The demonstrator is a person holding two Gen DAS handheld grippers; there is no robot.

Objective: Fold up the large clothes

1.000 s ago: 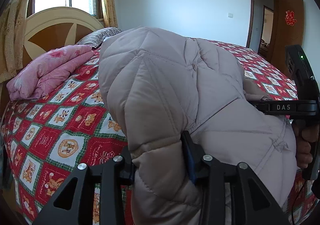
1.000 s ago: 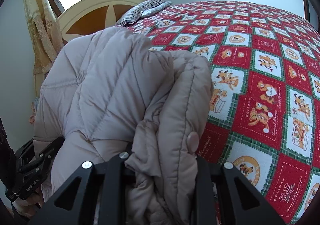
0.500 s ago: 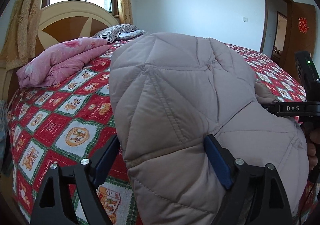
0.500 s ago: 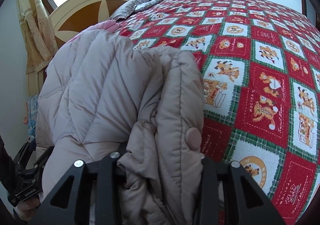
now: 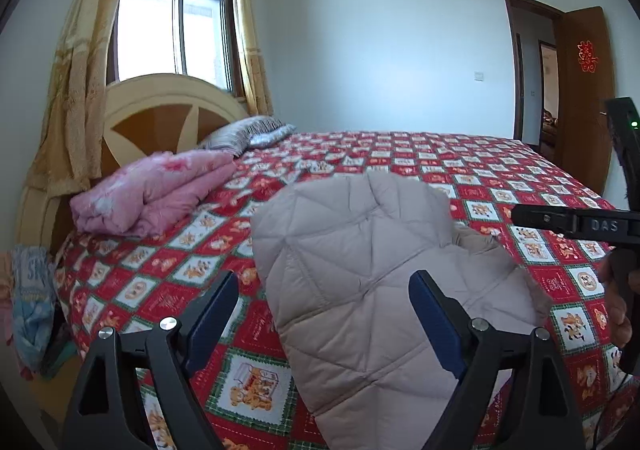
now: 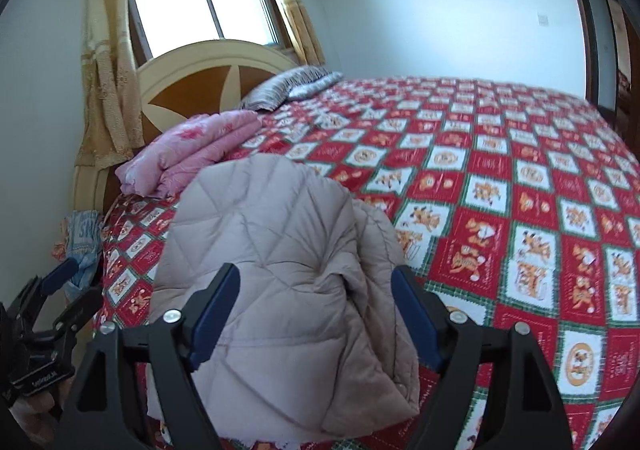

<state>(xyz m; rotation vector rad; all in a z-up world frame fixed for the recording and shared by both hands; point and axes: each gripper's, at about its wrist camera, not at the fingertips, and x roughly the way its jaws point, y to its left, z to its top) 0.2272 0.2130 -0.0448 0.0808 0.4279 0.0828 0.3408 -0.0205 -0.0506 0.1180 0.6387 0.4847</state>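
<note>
On the near edge of the bed (image 5: 460,166), the beige quilted jacket (image 5: 360,270) is lying folded into a thick bundle, sitting on the red checked cartoon bedspread (image 6: 520,210).

We are holding the left gripper (image 5: 324,310) with its jaws spread wide. Blue pads (image 5: 214,310) are showing on both fingers. The jacket is lying past and between the fingers in the left wrist view, but nothing is pinched; the left finger is standing over bare bedspread, and the right finger is overlapping the jacket in the picture. We cannot tell whether that pad is touching fabric.

We are holding the right gripper (image 6: 316,314) equally wide. Its fingers are framing the folded bundle from either side in the right wrist view, with the quilted layers and a tucked-in flap between them. Nothing is clamped; contact with the pads is unclear.

Each gripper is showing up in the other camera: the right one at the right edge of the left view, with a green light lit on it, and the left one at the lower left of the right view, jaws apart.

Further back, a folded pink quilt (image 5: 156,194) is lying near the round headboard (image 5: 168,106), with a grey striped pillow (image 6: 292,86) beyond it. Both are sitting well apart from the jacket.
</note>
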